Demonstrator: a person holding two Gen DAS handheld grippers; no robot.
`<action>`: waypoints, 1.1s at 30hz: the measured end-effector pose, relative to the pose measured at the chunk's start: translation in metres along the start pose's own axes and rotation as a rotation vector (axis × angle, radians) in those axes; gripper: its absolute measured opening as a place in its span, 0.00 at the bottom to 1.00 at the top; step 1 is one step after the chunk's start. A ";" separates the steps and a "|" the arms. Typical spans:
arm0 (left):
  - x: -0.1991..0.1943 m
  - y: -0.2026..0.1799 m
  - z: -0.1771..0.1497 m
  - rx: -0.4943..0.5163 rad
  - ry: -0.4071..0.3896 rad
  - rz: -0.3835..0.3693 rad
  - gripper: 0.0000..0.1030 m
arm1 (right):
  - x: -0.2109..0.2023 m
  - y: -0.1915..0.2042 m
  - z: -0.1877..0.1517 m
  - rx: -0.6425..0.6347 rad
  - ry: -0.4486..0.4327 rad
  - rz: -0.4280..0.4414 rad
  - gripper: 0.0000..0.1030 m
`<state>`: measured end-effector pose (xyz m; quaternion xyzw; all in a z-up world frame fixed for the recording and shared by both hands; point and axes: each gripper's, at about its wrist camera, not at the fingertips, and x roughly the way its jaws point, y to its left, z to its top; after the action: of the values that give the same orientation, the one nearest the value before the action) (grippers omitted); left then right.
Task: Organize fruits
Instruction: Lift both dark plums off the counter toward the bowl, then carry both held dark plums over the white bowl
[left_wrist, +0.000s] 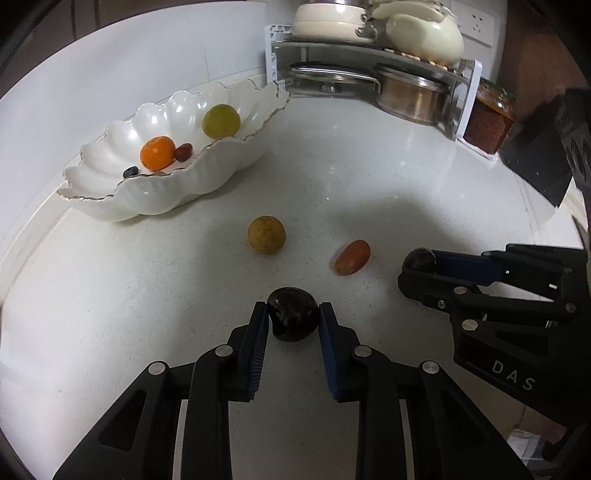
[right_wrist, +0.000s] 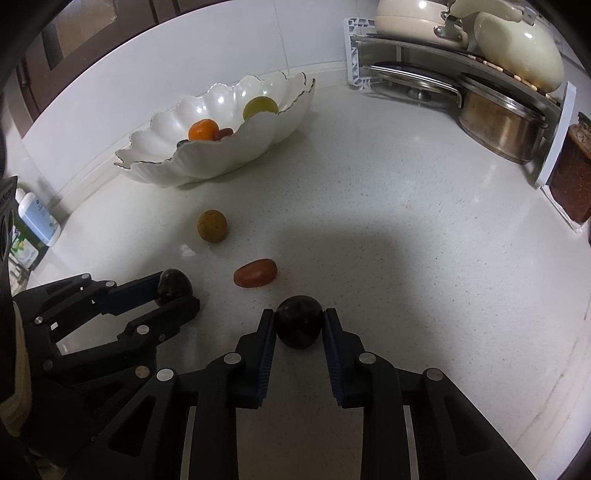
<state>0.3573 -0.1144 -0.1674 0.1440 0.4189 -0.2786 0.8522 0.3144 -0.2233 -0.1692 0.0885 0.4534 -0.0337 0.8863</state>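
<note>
Both views are evenly lit from overhead, bright on the white counter (left_wrist: 369, 177). A broad soft shadow pools at centre, spreading toward 3 o'clock in the left view. Glare spots sit on the bowl (left_wrist: 122, 133) and the pot (right_wrist: 498, 129). Fisheye bending curves the wall and counter edges; the corners vignette to black. Focus is sharp at centre, softer at the rim.

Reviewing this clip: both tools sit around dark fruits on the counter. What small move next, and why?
Probably lift both: the left tool pinches a dark round fruit, the right tool another dark fruit, and the white scalloped bowl sits beyond.
</note>
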 end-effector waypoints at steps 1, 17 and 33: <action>-0.002 0.001 0.000 -0.009 0.000 -0.002 0.27 | -0.001 0.001 0.000 0.000 -0.003 0.002 0.26; -0.050 0.015 0.008 -0.088 -0.096 0.029 0.27 | -0.039 0.016 0.012 -0.031 -0.090 0.011 0.26; -0.099 0.030 0.019 -0.135 -0.211 0.065 0.27 | -0.079 0.033 0.030 -0.063 -0.212 0.033 0.26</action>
<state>0.3379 -0.0643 -0.0766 0.0698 0.3398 -0.2354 0.9079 0.2965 -0.1977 -0.0842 0.0640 0.3563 -0.0141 0.9321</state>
